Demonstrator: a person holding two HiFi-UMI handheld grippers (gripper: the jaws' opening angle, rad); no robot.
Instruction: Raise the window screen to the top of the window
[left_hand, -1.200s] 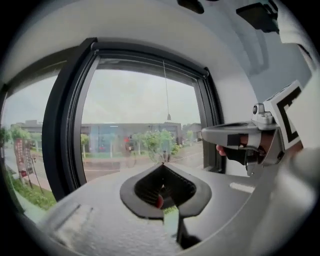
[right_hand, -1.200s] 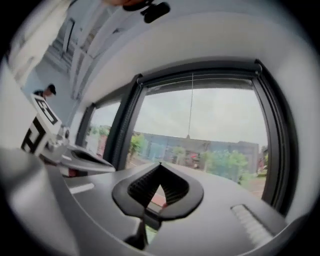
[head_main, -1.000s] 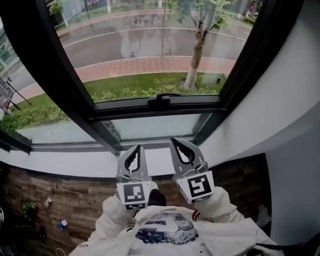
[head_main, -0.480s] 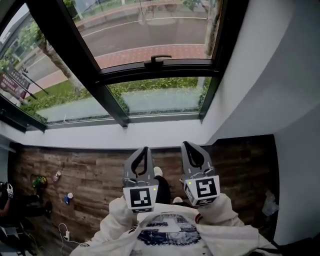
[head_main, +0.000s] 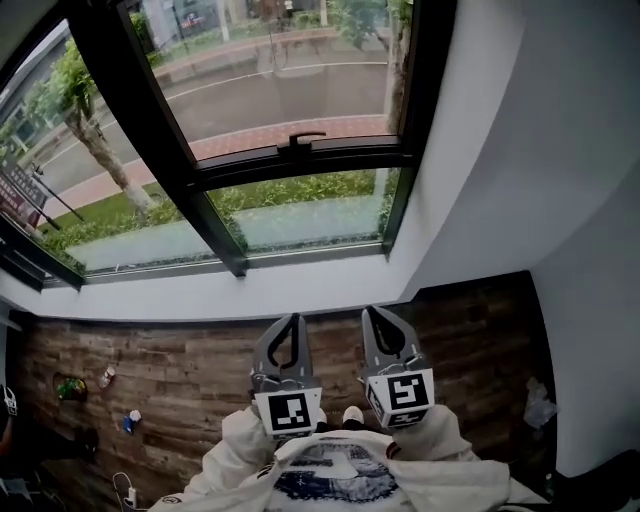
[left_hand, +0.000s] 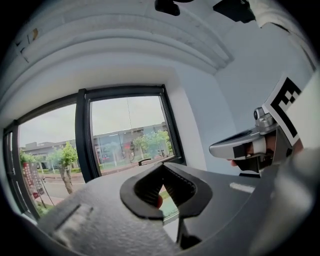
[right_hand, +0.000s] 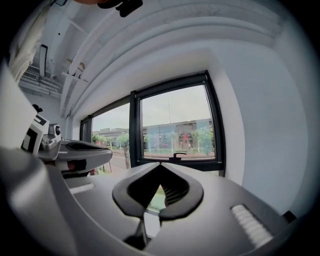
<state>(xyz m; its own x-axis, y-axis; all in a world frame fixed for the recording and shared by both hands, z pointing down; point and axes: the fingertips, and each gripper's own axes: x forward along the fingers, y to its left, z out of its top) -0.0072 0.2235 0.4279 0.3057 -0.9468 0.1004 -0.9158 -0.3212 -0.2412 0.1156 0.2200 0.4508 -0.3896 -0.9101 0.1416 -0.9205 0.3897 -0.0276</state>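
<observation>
Left fingers (head_main: 291, 325) and right fingers (head_main: 376, 322) both clenched, empty. Can't pick out the window screen's mesh. Its window (head_main: 418, 110) sits upper centre of frame, handle (head_main: 302, 140) on the crossbar. I've just backed off: more wood floor (head_main: 180, 365) now shows below the sill (head_main: 250, 292). Out of reach, so not started.

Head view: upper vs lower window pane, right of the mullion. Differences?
The upper pane is far taller; the lower pane is a short strip. The upper pane shows road and brick pavement; the lower pane shows hedge. A handle sits on the upper pane's bottom rail; the lower pane has none. Both share one dark frame.
</observation>
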